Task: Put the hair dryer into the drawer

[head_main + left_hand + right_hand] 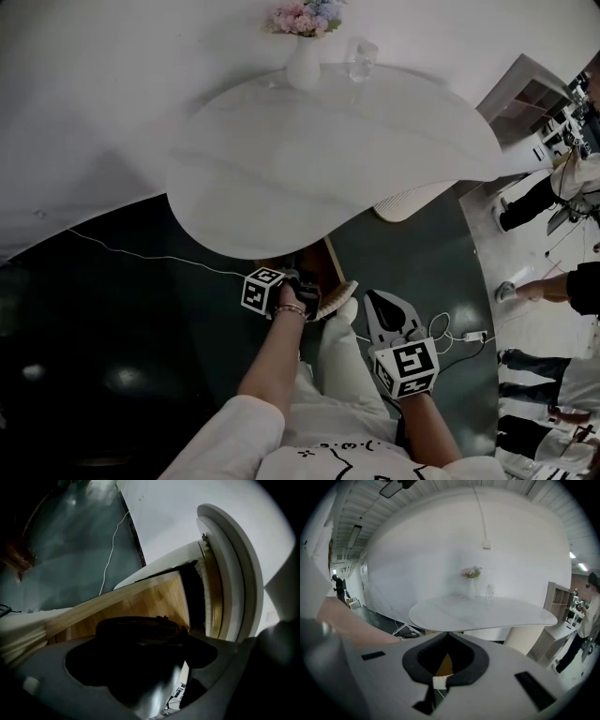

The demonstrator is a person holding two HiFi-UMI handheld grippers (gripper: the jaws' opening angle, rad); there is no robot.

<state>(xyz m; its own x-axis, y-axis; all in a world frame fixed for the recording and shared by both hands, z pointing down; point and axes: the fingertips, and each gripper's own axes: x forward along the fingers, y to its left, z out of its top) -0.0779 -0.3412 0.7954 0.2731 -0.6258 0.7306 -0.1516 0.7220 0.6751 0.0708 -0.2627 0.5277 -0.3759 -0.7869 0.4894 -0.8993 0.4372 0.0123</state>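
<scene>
In the left gripper view a black hair dryer [140, 637] lies between the wide-spread jaws of my left gripper [145, 641], over the light wooden drawer [150, 599]. Its body is dark and its outline is hard to read; I see no pad pressing on it. The head view shows the left gripper [302, 292] reaching into the pulled-out drawer [330, 264] under the white table's near edge. My right gripper [375, 305] hovers to the right of the drawer. Its tips meet in the right gripper view [448, 633], with nothing held.
The round white table [328, 150] overhangs the drawer and carries a vase of flowers [303, 58] and a glass [361, 58]. A white cable [141, 255] runs over the dark floor, and a plug strip [473, 335] lies at the right. People [562, 187] stand farther right.
</scene>
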